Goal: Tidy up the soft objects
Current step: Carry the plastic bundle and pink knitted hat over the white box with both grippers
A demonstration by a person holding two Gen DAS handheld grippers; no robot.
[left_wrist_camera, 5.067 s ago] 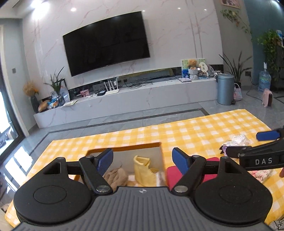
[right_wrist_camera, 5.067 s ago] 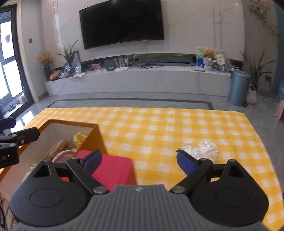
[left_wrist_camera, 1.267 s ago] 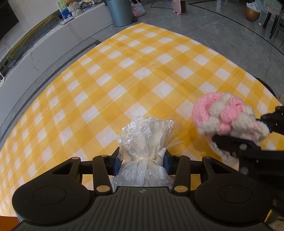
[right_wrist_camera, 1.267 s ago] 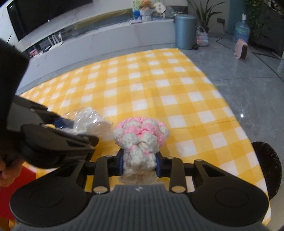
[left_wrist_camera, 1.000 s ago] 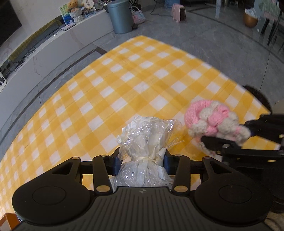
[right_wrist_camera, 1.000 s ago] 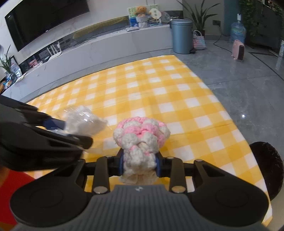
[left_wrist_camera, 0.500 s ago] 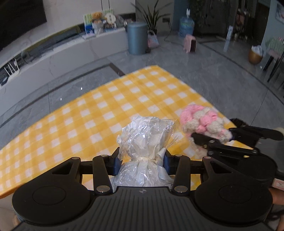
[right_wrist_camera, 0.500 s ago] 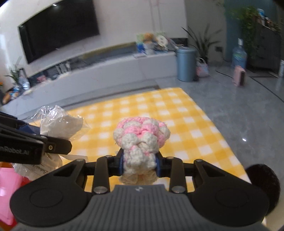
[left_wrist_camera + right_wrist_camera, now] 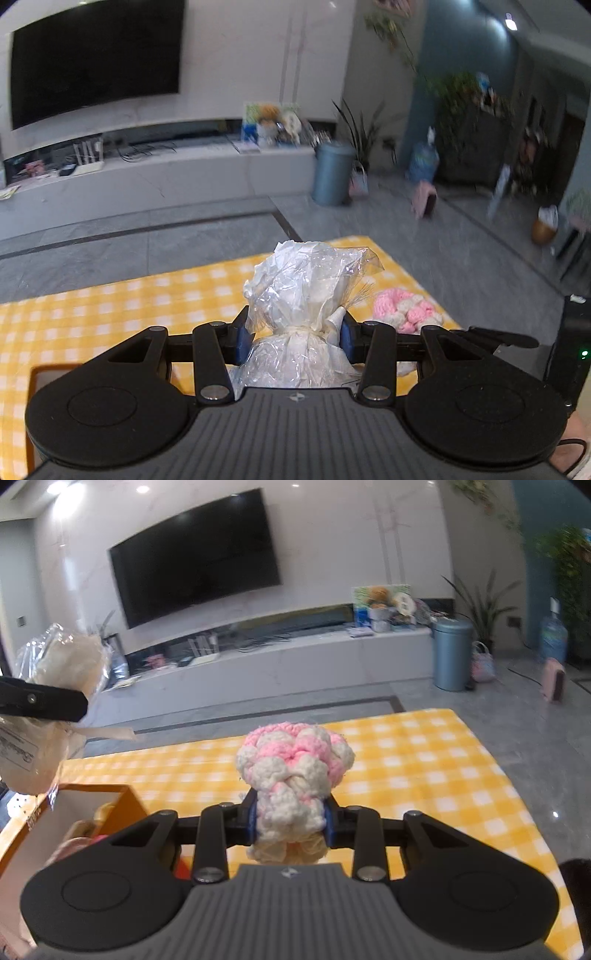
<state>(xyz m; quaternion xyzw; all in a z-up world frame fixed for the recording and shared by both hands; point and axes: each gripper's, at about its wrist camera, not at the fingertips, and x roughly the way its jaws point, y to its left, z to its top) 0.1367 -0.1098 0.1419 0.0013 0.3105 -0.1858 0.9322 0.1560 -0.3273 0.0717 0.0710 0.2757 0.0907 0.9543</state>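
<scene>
My left gripper [image 9: 293, 338] is shut on a clear plastic bag of white soft stuff [image 9: 299, 295], held in the air above the yellow checked tablecloth [image 9: 110, 306]. The bag also shows at the left of the right wrist view [image 9: 48, 686]. My right gripper [image 9: 291, 818] is shut on a pink and white crocheted piece [image 9: 293, 764], also lifted; it shows to the right of the bag in the left wrist view [image 9: 404, 312]. An orange box [image 9: 122, 797] with soft items inside sits at the lower left of the right wrist view.
The checked cloth [image 9: 424, 760] covers the table, whose far and right edges drop to a grey floor. A blue-grey bin [image 9: 451, 653] and a long white TV bench [image 9: 258, 668] stand beyond. A corner of the orange box [image 9: 40, 371] shows lower left.
Both grippers have risen and tilted up from the table toward the room, each keeping its item. The orange box has come into the right wrist view.
</scene>
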